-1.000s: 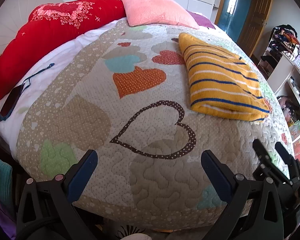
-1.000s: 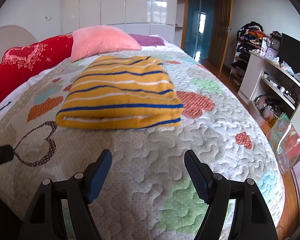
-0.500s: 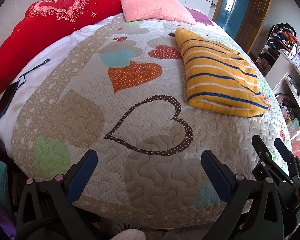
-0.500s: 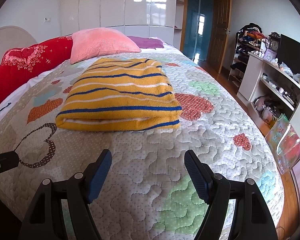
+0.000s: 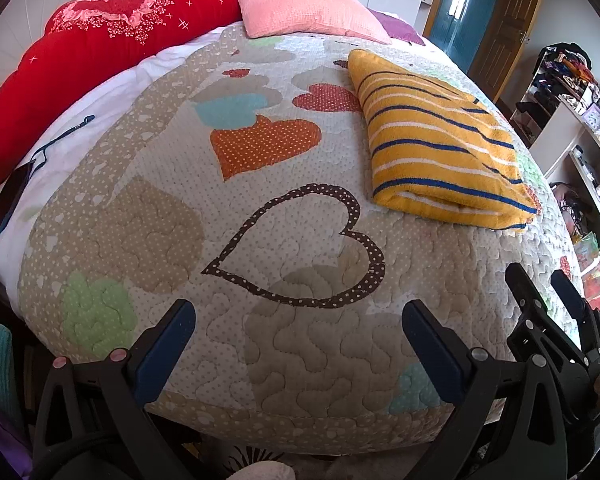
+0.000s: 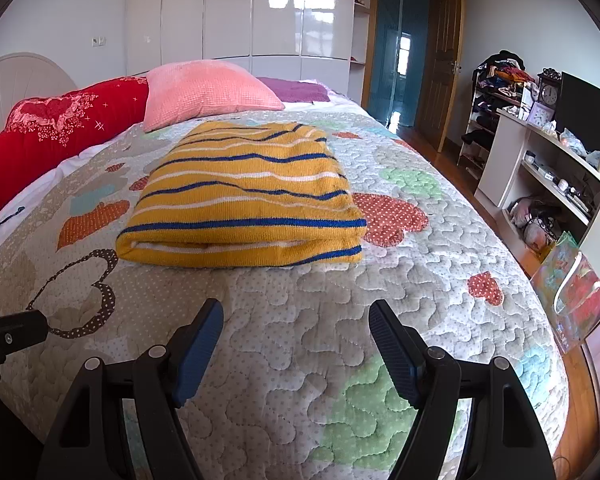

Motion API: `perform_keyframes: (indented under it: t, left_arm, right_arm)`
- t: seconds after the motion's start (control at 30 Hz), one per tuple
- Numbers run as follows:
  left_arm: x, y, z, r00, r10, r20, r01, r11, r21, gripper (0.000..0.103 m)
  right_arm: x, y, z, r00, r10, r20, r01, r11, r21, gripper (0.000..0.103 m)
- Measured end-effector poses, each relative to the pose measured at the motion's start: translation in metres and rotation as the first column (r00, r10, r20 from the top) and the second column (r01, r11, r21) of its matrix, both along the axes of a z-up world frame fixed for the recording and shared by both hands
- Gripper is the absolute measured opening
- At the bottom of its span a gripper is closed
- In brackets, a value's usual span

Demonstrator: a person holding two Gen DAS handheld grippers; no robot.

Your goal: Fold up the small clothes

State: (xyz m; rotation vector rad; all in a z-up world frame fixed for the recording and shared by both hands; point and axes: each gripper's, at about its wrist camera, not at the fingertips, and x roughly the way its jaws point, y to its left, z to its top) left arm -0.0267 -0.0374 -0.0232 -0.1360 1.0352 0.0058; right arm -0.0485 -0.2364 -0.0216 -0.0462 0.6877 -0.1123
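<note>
Both gaping claws have backed off; folded sweater lies ahead.

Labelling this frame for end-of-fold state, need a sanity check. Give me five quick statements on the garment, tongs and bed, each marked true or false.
1. The striped yellow garment lies folded on the quilt. True.
2. The right tongs are clamped on the garment. False: they are open and short of it, over bare quilt.
3. The left tongs are open and hold nothing. True.
4. The pink pillow sits on top of the garment. False: it lies beyond the garment, at the head of the bed.
5. A phone rests on the garment. False: it lies on the white sheet at the far left edge, in the left wrist view.
</note>
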Motion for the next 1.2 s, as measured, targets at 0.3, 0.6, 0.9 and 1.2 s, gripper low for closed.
perform_keyframes:
  t: [0.3,0.6,0.9,1.2]
  left_arm:
    - [0.002,0.000,-0.003,1.000,-0.006,-0.017,0.006,1.000,-0.016,0.103]
    - [0.003,0.002,-0.006,0.999,-0.005,-0.033,0.004,1.000,-0.025,0.103]
    - [0.005,0.003,-0.012,0.998,-0.011,-0.057,0.008,0.998,-0.057,0.103]
    - [0.001,0.001,-0.007,0.999,-0.022,-0.024,0.020,0.998,-0.063,0.103]
  right_arm:
    - [0.001,0.000,0.000,1.000,0.004,-0.006,-0.004,1.000,0.000,0.080]
    - [0.002,0.002,-0.003,1.000,0.015,-0.013,-0.015,1.000,-0.006,0.080]
    - [0.002,0.003,-0.005,1.000,0.020,-0.016,-0.020,1.000,-0.011,0.081]
    - [0.003,0.003,-0.006,0.999,0.024,-0.025,-0.025,1.000,-0.011,0.081]
